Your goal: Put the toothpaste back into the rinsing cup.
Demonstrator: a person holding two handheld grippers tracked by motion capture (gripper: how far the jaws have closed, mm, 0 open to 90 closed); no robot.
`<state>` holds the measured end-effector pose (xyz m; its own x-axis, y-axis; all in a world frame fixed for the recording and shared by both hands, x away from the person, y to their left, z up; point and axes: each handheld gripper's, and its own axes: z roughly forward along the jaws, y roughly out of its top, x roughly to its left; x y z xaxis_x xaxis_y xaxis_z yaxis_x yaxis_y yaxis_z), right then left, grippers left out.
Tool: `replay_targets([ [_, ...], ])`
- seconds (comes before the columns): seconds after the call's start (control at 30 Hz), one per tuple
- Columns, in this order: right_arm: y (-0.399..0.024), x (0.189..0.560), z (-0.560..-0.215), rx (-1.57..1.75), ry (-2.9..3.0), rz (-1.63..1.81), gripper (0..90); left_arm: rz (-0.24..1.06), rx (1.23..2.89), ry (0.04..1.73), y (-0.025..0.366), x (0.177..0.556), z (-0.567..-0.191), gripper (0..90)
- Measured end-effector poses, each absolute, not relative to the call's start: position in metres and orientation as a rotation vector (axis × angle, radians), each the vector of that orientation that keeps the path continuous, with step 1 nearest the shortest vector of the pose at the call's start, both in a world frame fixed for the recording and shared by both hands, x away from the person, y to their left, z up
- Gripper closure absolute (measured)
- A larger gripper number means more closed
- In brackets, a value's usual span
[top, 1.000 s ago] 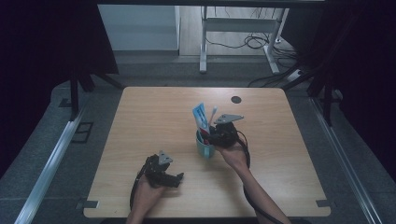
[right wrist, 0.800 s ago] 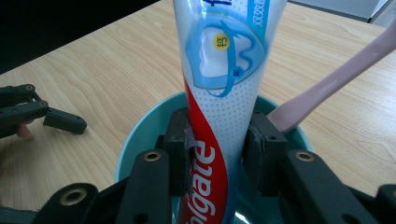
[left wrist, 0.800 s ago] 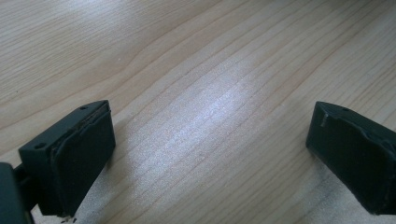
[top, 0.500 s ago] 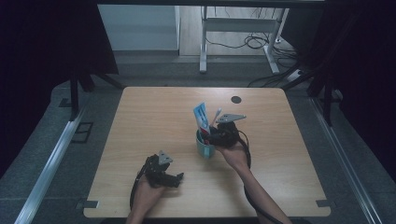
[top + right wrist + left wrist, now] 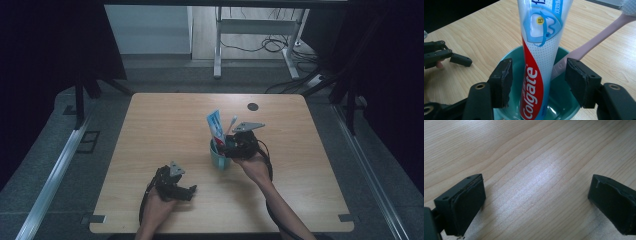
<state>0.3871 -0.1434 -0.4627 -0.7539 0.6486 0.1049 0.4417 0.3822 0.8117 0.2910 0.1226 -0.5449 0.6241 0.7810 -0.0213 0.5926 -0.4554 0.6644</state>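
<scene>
A teal cup stands near the middle of the wooden table. Upright inside it are a white, red and blue toothpaste tube and a pink toothbrush, which leans right. My right gripper hovers over the cup's rim with one jaw on each side of the tube. Its jaws have just been opening, and a gap shows on both sides, so it is open. My left gripper rests open on the table at the front left, with bare wood between its jaws.
A small dark round grommet sits near the table's far edge. Beyond the table are a metal desk frame and loose cables on the floor. Bare wood lies left of and behind the cup.
</scene>
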Motion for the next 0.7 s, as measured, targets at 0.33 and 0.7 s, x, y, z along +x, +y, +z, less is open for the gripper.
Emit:
replay_targets([
  [0.33, -0.146, 0.380, -0.455, 0.939, 2.409, 1.301, 32.0, 0.380, 2.204, 1.072, 0.123, 0.291, -0.545, 1.4],
  [0.7, -0.151, 0.373, -0.447, 0.905, 2.423, 1.268, 28.4, 0.380, 2.204, 1.072, 0.123, 0.291, -0.545, 1.4],
])
